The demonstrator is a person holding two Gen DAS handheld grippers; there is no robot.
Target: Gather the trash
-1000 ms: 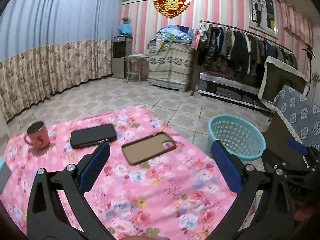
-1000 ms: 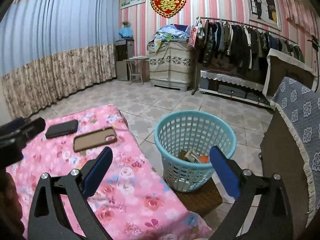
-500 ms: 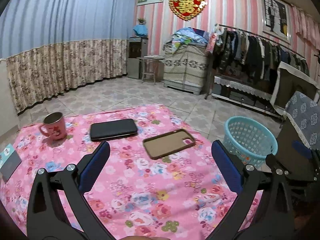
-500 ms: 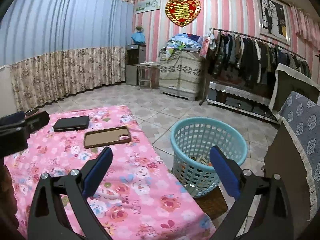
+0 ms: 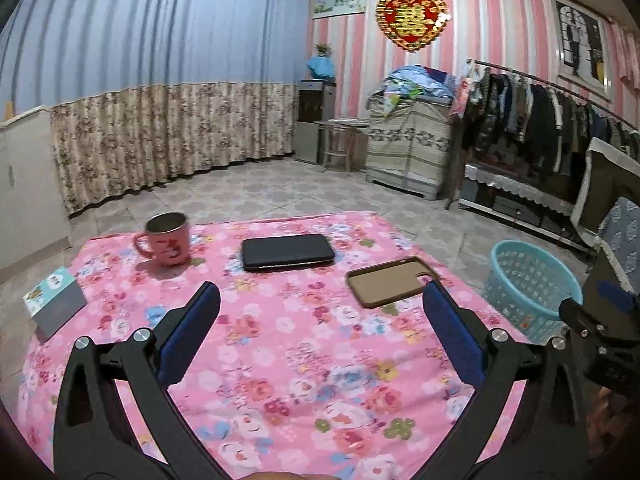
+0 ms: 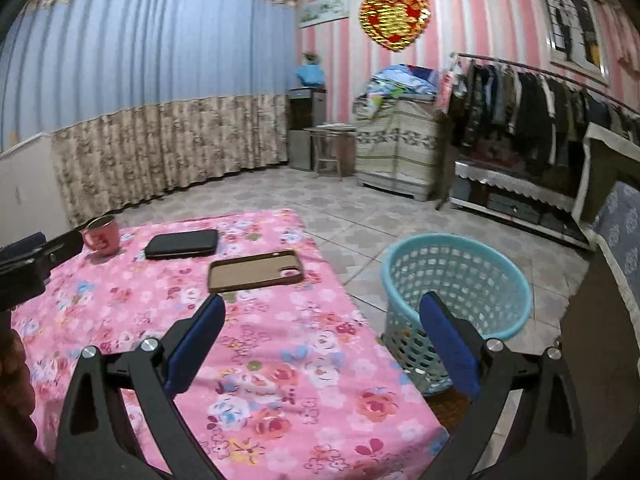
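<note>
A light blue plastic basket (image 6: 456, 288) stands on the floor by the table's right side; it also shows in the left wrist view as the basket (image 5: 528, 288). What it holds is hidden from this angle. My left gripper (image 5: 320, 296) hovers open over the pink floral tablecloth (image 5: 300, 360), nothing between its blue pads. My right gripper (image 6: 322, 306) is open too, above the table's right edge, with the basket just behind its right finger (image 6: 444, 336). Neither gripper holds anything.
On the cloth lie a brown phone case (image 5: 390, 282), a black flat case (image 5: 288, 252), a pink mug (image 5: 166, 240) and a small box (image 5: 54, 304) at the left edge. A patterned chair (image 6: 624, 240) stands right of the basket. Tiled floor lies beyond.
Both views have swung left and pulled back. The basket has shifted to the right in both views, and the mug and small box have come into view. Both grippers stay open.
</note>
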